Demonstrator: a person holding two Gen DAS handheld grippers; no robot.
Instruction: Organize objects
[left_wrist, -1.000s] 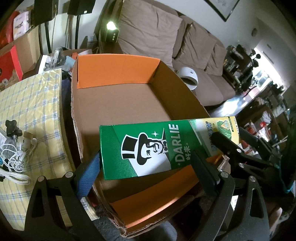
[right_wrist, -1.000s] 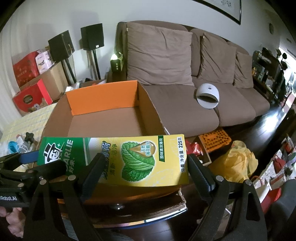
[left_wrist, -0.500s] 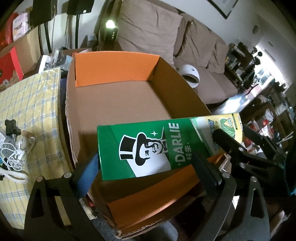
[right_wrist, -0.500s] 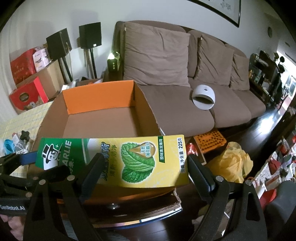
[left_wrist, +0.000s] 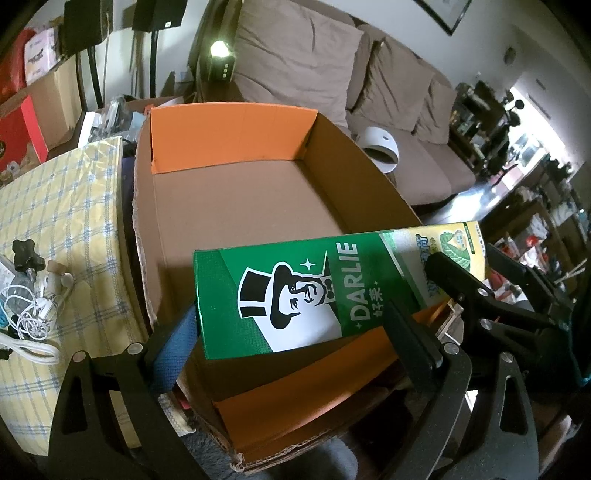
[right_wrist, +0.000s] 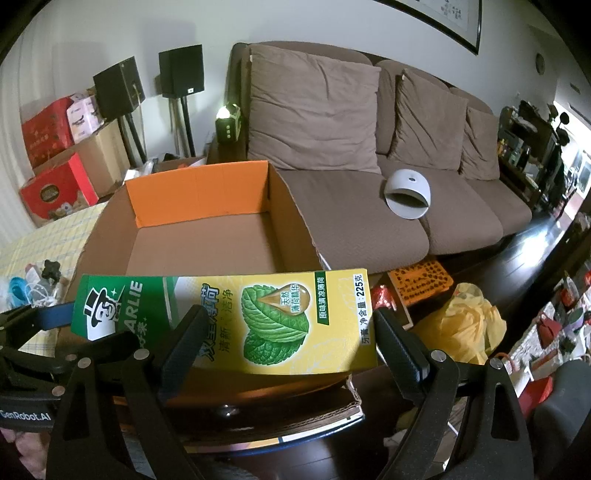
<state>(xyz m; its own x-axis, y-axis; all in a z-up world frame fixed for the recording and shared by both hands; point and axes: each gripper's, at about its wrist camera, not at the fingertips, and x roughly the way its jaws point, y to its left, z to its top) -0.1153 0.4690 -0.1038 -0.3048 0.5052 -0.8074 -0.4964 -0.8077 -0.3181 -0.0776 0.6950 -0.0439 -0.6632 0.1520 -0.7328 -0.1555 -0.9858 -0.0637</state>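
Now: toothpaste box (left_wrist: 310, 295) held over near edge of cardboard box (left_wrist: 236, 206), left tool (left_wrist: 291, 343) and right tool (right_wrist: 288, 347) each clamped on one end. Step: carry-in. Next, my guess: lower flat inside, then let go w/ both.

Both cameras sit just behind their own jaws and look forward and down. The left view hangs close above the open cardboard box (left_wrist: 236, 206), with the checked tabletop (left_wrist: 66, 206) at its left edge. The right view looks from a little further right, over the box (right_wrist: 207, 243) to the brown sofa (right_wrist: 332, 147). Both take in the toothpaste carton (left_wrist: 295, 295) (right_wrist: 229, 314) close up, the box, the sofa and the opposite jaws.
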